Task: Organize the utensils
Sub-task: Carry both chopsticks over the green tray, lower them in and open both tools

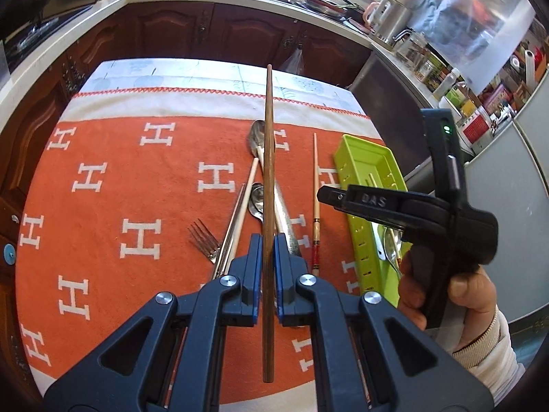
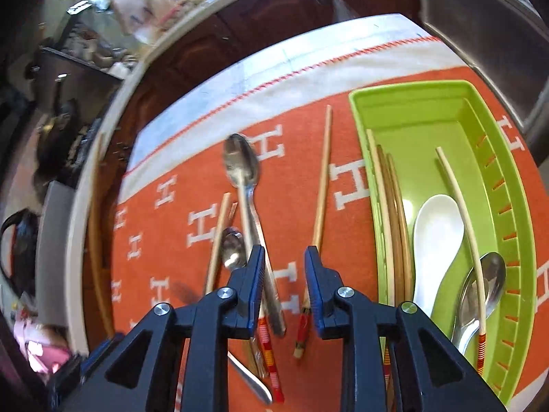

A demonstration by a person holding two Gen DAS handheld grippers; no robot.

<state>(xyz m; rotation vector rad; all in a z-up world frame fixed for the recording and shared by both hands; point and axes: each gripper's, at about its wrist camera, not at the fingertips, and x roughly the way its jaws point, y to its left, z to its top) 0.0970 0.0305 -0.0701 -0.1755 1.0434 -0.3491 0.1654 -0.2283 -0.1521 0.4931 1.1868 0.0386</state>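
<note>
Left tongs (image 1: 264,257) pinch a dark brown wooden chopstick (image 1: 268,158), which runs up between their blue pads, while our right tongs (image 2: 284,267) stand spread with nothing between them, hanging over loose cutlery. We see the worktop covered by an orange towel (image 1: 103,226) woven with white H shapes, edged with a white band and red zigzag stitching. Beyond it run dark wood cabinets (image 1: 171,31) under a pale counter with a sink tap and kettle. On the towel lie steel spoons (image 2: 240,168), a steel fork (image 1: 206,240) and a pale chopstick with a red banded end (image 2: 322,185). At the right sits a long lime-green plastic tray (image 2: 405,110) with slotted walls, holding chopsticks, a glossy white ceramic soup spoon (image 2: 435,240) and a metal spoon. Our right hand (image 1: 446,295) grips the black handle, a ribbed cream cuff at the wrist.
</note>
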